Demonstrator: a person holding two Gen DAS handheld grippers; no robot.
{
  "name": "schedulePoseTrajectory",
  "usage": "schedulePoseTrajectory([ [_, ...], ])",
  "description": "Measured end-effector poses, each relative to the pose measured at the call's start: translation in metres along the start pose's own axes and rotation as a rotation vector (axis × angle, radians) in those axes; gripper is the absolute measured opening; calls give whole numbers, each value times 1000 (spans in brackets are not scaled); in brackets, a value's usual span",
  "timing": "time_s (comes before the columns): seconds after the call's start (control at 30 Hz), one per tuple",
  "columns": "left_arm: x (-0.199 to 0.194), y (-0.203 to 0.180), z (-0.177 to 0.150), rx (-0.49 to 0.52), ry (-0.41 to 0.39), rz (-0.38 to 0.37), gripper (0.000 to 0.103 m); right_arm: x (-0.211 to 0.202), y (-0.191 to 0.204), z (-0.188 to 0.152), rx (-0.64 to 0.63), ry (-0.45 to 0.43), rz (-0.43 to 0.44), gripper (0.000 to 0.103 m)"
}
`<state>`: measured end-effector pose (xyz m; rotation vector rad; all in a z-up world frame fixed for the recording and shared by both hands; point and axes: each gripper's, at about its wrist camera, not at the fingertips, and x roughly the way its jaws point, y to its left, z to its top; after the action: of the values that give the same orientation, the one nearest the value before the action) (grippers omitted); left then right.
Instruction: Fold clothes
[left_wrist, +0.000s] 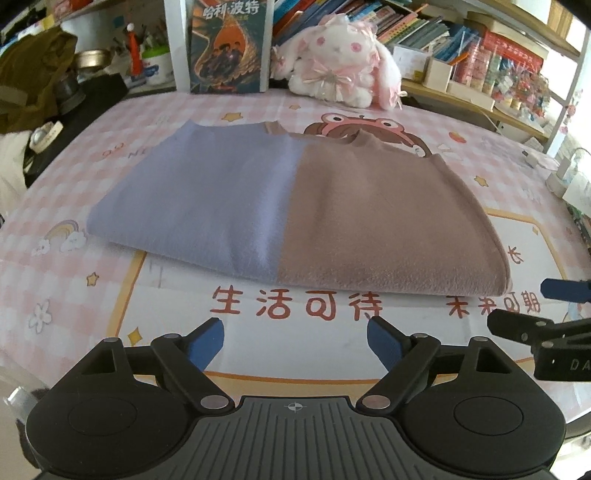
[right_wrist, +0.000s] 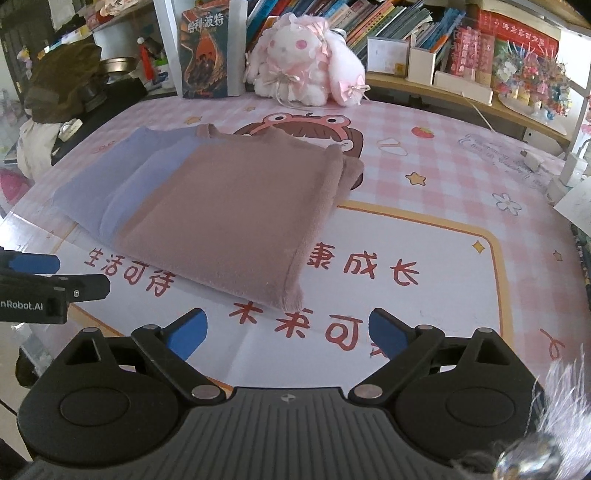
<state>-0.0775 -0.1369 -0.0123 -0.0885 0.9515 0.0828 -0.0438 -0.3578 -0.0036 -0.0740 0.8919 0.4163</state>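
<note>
Where bookshelves (left_wrist: 424, 26) rise behind, a pink checked mat (left_wrist: 55, 206) covers the table.

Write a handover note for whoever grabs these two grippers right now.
Left gripper: open, empty, hovering over the mat in front of the garment's near edge.
Right gripper: open, empty, just off the garment's near right corner.
The lilac-and-brown sweater lies folded into a flat rectangle on the pink checked mat, lilac half to the left, brown to the right, with neither gripper touching it.
Done: sides tucked in, a neat fold made.
Left: probably one more fold, or none; check before regripping.
</note>
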Motion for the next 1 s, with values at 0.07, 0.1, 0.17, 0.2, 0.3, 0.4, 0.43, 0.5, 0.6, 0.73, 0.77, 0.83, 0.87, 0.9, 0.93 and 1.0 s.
schedulePoseTrajectory([
  [0.07, 2, 6, 2, -22, 32, -41, 87, 1, 1, 0, 2, 3, 6, 95],
  [0.1, 4, 10, 3, -36, 48, -72, 87, 2, 1, 0, 4, 5, 9, 95],
  [0.17, 6, 19, 5, -71, 69, -117, 87, 4, 3, 2, 6, 7, 9, 95],
  [0.2, 8, 23, 6, -88, 78, -130, 86, 5, 4, 3, 9, 6, 6, 95],
  [0.3, 9, 44, 12, -188, 64, -147, 86, 5, 5, 5, 23, 2, -4, 95],
  [0.4, 15, 80, 17, -390, 56, -141, 82, 6, 8, 8, 34, -4, -13, 95],
  [0.43, 18, 95, 17, -475, 57, -159, 81, 6, 9, 9, 34, -8, -17, 95],
  [0.5, 24, 123, 13, -643, 49, -204, 79, 5, 11, 12, 35, -18, -26, 95],
  [0.6, 32, 153, 5, -811, 16, -230, 78, 6, 11, 14, 51, -25, -48, 95],
  [0.73, 38, 177, -2, -966, -52, -267, 78, 7, 6, 20, 93, -30, -81, 95],
  [0.77, 40, 183, -4, -1010, -72, -277, 78, 7, 5, 22, 104, -31, -88, 95],
  [0.83, 45, 195, -7, -1097, -108, -298, 78, 8, 0, 26, 136, -40, -93, 94],
  [0.87, 48, 202, -7, -1136, -121, -309, 77, 10, -3, 28, 157, -42, -90, 94],
  [0.9, 51, 206, -6, -1163, -128, -311, 76, 13, -7, 30, 180, -39, -89, 92],
  [0.93, 53, 209, -5, -1186, -134, -310, 74, 16, -11, 32, 202, -35, -88, 92],
  [1.0, 59, 216, -2, -1233, -146, -308, 64, 26, -19, 37, 243, -13, -94, 87],
])
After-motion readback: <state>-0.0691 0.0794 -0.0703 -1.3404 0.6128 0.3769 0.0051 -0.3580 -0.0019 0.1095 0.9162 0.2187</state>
